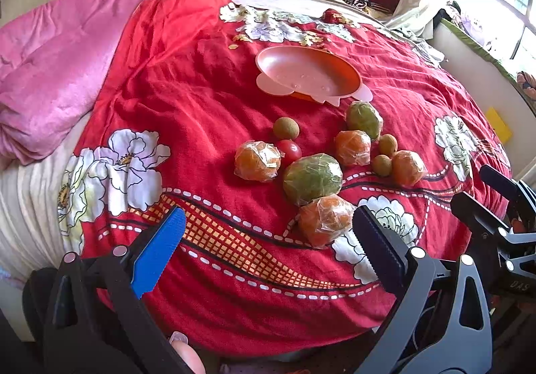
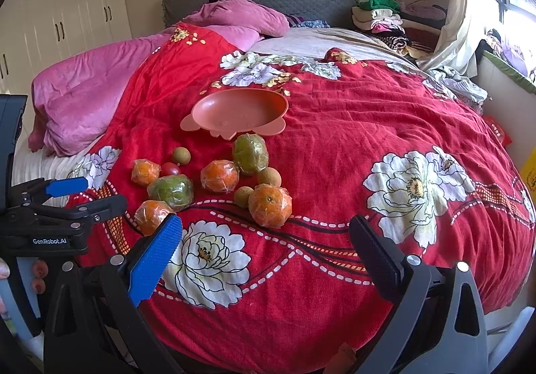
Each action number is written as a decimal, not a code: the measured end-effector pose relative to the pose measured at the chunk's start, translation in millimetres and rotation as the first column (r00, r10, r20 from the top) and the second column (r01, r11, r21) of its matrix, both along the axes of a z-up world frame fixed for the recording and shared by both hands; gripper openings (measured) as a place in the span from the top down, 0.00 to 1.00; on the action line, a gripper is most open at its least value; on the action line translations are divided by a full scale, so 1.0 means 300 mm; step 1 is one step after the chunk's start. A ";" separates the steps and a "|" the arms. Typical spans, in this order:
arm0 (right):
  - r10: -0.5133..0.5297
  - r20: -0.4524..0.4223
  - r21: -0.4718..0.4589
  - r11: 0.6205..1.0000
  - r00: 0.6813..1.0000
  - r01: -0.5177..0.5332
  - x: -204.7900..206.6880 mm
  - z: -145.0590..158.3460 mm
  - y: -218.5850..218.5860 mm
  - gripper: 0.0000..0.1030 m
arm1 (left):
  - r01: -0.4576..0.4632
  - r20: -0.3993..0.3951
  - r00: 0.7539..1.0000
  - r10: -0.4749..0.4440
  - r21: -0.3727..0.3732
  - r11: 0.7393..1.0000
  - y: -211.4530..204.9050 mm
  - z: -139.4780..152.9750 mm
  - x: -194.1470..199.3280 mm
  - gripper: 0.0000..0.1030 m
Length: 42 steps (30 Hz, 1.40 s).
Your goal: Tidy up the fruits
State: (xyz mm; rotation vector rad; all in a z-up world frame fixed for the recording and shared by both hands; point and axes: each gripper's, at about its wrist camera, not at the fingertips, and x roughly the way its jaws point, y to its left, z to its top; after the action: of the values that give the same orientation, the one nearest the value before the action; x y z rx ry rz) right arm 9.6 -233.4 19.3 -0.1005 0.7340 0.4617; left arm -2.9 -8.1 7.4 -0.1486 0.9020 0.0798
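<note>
"GenRobot.AI" stands on the left claw (image 2: 83,194) body; "DAS" on the right claw (image 1: 482,188).

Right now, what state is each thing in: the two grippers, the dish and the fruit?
Left gripper: open, empty.
Right gripper: open, empty.
Pink dish: upright, empty.
Wrapped oranges: in film, on the blanket.
Wrapped green fruits: in film, on the blanket.
Tomato: unwrapped, outside the dish.

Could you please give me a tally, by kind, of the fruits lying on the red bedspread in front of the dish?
Wrapped oranges: 4
Wrapped green citrus fruits: 2
Small brown round fruits, possibly longans: 3
Red tomato: 1
Total: 10 fruits, all on the bedspread; none in the orange dish.
</note>
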 end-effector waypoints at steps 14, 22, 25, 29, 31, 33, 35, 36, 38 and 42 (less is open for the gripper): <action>-0.013 -0.018 -0.009 1.000 1.000 0.013 0.031 -0.020 -0.013 0.04 | 0.050 -0.040 0.998 -0.050 -0.004 0.999 -0.023 -0.036 0.018 0.09; 0.010 -0.055 -0.048 0.999 0.998 -0.012 0.105 -0.064 -0.015 0.04 | 0.109 -0.054 0.992 -0.113 -0.062 0.992 -0.049 -0.064 0.043 0.13; 0.028 -0.059 -0.080 0.996 0.998 -0.033 0.125 -0.085 -0.002 0.04 | 0.140 -0.054 0.988 -0.143 -0.058 0.988 -0.077 -0.068 0.050 0.24; 0.048 -0.085 -0.072 0.996 0.995 -0.054 0.156 -0.111 0.006 0.04 | 0.173 -0.084 0.980 -0.179 -0.072 0.982 -0.108 -0.096 0.071 0.40; 0.066 -0.094 -0.074 0.995 0.993 -0.073 0.165 -0.123 0.014 0.05 | 0.178 -0.094 0.978 -0.184 -0.068 0.982 -0.117 -0.110 0.076 0.42; 0.080 -0.100 -0.079 0.993 0.992 -0.088 0.172 -0.129 0.023 0.05 | 0.179 -0.101 0.977 -0.185 -0.067 0.982 -0.120 -0.120 0.083 0.45; 0.087 -0.107 -0.071 0.993 0.990 -0.095 0.180 -0.135 0.024 0.21 | 0.176 -0.101 0.978 -0.182 -0.066 0.982 -0.119 -0.125 0.090 0.46; 0.092 -0.119 -0.067 0.993 0.989 -0.100 0.187 -0.140 0.025 0.27 | 0.177 -0.100 0.978 -0.183 -0.065 0.982 -0.120 -0.127 0.095 0.49; 0.100 -0.125 -0.064 0.992 0.987 -0.108 0.192 -0.145 0.030 0.35 | 0.181 -0.106 0.976 -0.188 -0.074 0.981 -0.120 -0.134 0.107 0.54; 0.124 -0.139 -0.046 0.990 0.983 -0.131 0.206 -0.151 0.037 0.48 | 0.182 -0.112 0.975 -0.191 -0.092 0.979 -0.115 -0.146 0.121 0.60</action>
State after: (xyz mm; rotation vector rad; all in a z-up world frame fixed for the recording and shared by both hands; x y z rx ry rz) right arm 71.4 -222.3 -25.9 -0.1697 0.8777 0.5748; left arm 33.6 -42.7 -36.4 -0.1348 1.0358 -0.1241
